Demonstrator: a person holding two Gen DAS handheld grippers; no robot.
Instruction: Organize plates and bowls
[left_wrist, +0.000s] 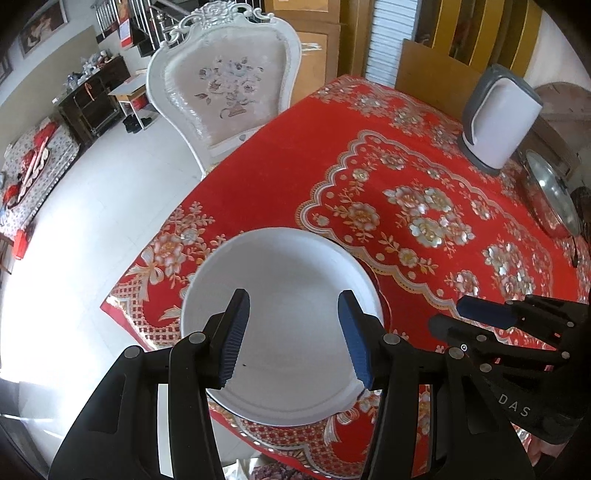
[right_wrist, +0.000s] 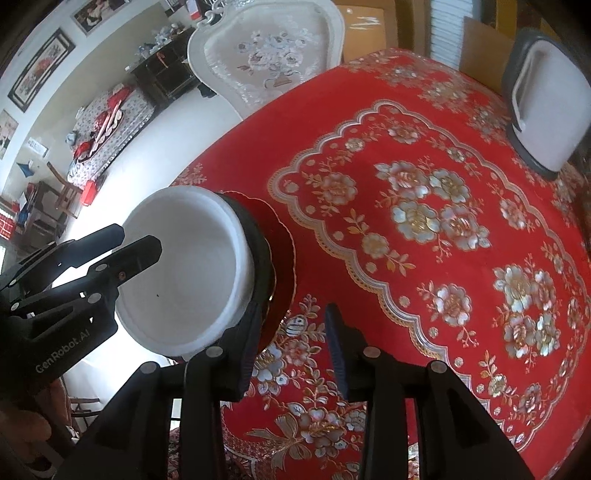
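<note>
The right gripper (left_wrist: 480, 317), seen from the left wrist camera, carries the pale letters "DAS" on its black body. The left gripper (right_wrist: 136, 245), seen from the right wrist camera, bears "GenRobot.AI" in light print along its black body.

Both grippers (left_wrist: 293, 334) (right_wrist: 291, 349), jaws apart, empty.

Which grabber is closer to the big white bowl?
Left. The left gripper hangs right over the white bowl, its jaws open. The right gripper sits beside the bowl, over the red tablecloth.
</note>
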